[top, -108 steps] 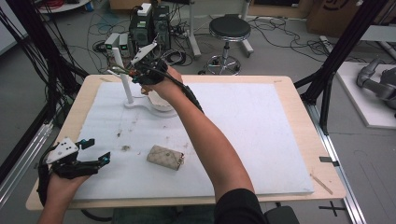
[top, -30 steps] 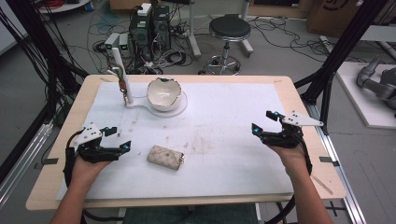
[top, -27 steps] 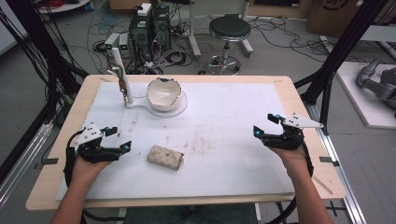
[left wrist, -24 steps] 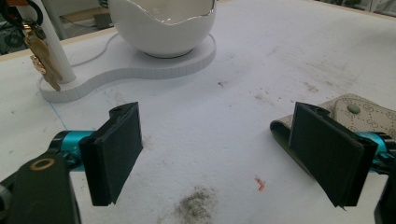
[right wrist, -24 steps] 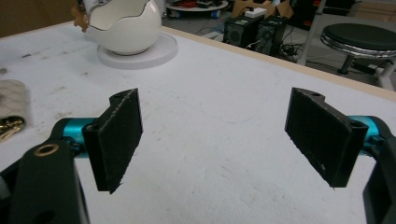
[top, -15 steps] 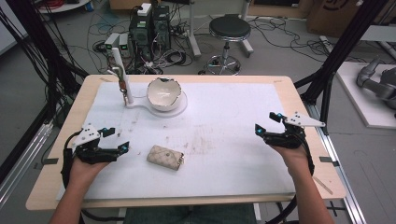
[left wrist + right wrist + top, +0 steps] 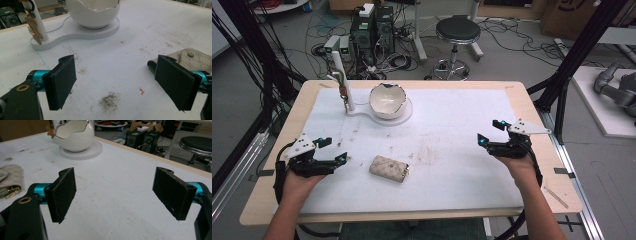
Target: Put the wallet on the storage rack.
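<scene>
— Which tool is nearer the pouch [image 7: 389,168]?

— The left tool [image 7: 330,151], clearly. The beige quilted pouch lies flat on the near half of the counter [image 7: 517,91], just to the right of that tool's tips. The right tool [image 7: 490,133] rests well apart, toward the right edge.

— And the pouch's long axis?

— Roughly left to right, slightly slanted, its right end a bit nearer the person. Seen from the left tool's camera, it sits just behind the right-hand jaw, so I judge a short shift rightward would bring it between them.

— Jaws?

— Both tools stand wide, nothing held.

— The surface?

— A white mat [image 7: 462,115], smudged with grey dirt. At the far left stands a white egg-shaped bowl [image 7: 387,99] on a stand [image 7: 359,111] with a post [image 7: 340,75] carrying a hanging trinket [image 7: 344,93].

— The room?

— Cables, computer boxes [image 7: 371,22] and a stool [image 7: 457,33] on the floor beyond.
</scene>
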`<state>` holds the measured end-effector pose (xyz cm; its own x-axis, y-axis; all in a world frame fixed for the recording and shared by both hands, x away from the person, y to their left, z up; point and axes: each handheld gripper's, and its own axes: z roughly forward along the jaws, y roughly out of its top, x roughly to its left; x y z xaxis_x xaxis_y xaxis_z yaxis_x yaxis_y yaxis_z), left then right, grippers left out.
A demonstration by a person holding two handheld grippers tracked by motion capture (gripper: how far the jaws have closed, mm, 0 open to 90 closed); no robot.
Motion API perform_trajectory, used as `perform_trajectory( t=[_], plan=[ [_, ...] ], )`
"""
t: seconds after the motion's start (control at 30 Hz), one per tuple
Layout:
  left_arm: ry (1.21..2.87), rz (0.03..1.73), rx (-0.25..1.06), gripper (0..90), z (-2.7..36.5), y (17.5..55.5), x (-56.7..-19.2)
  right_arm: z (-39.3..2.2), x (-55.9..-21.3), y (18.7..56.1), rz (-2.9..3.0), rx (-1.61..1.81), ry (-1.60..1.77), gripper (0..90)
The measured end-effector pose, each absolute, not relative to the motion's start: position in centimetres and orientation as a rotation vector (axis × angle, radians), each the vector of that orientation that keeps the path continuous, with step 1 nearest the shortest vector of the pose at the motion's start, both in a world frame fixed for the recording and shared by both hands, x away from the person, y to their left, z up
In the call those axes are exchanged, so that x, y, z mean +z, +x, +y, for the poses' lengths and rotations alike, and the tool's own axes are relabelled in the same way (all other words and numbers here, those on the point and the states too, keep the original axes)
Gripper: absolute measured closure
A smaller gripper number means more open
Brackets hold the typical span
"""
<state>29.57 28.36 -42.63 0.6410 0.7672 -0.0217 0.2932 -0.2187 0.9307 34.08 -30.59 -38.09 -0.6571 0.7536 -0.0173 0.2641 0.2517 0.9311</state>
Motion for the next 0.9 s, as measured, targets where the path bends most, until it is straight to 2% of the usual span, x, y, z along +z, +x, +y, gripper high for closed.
perform_trajectory(
  t=[0.23,0.9],
  plan=[
    [1.782,0.877,0.567,17.3,29.1,28.8,-42.6,-27.9,-38.4,34.4,2.133,1.401,0.872,19.5],
    [1.766,0.915,0.597,17.3,30.8,27.1,-42.7,-14.7,-40.0,34.4,2.455,1.381,0.587,19.5]
  ],
)
